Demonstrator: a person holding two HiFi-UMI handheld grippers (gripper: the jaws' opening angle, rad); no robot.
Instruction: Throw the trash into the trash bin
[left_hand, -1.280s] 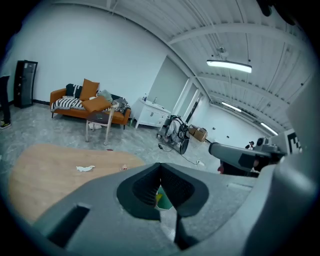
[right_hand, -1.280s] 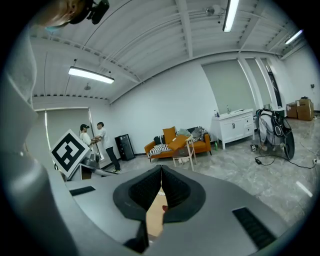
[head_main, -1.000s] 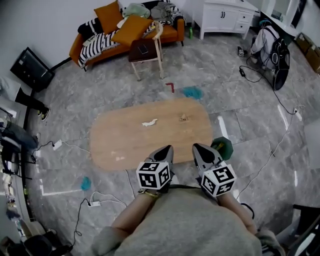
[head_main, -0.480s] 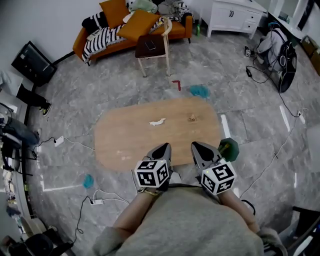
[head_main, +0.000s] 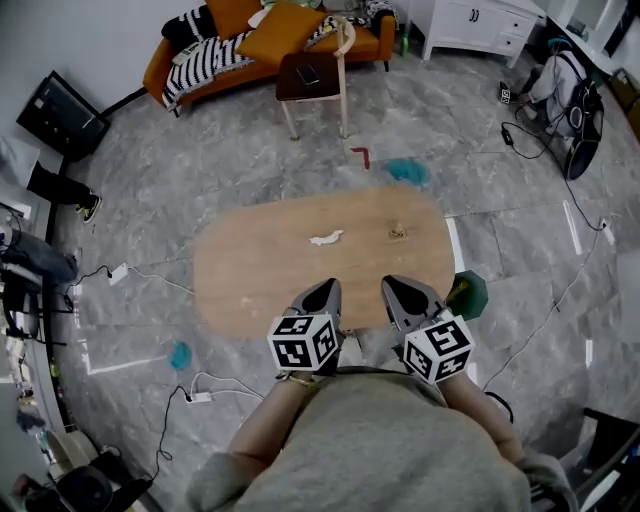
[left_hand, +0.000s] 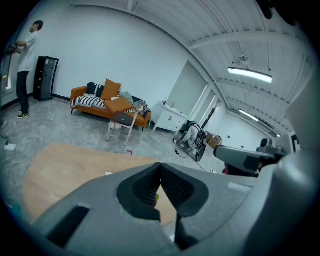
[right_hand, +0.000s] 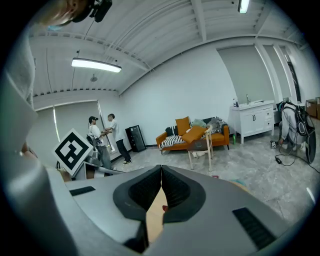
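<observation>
A low oval wooden table (head_main: 260, 280) lies in front of me. On it rest a white crumpled scrap (head_main: 325, 238) and a small brown scrap (head_main: 398, 233). A dark green trash bin (head_main: 467, 294) stands on the floor at the table's right end. My left gripper (head_main: 329, 286) and right gripper (head_main: 393, 284) hover side by side over the table's near edge, both shut with nothing between the jaws. In the left gripper view the left gripper (left_hand: 160, 165) has its pads meeting in front of the tabletop (left_hand: 65, 165). The right gripper (right_hand: 161, 169) shows the same in its own view.
An orange sofa (head_main: 270, 40) with cushions and a wooden chair (head_main: 312, 78) stand beyond the table. Teal scraps (head_main: 407, 170) and a red piece (head_main: 361, 156) lie on the grey floor. Cables (head_main: 190, 395) trail at left. People (right_hand: 102, 137) stand far off.
The table and bin have drawn nearer to me and both grippers now reach over the table's near edge. Both stay shut.
</observation>
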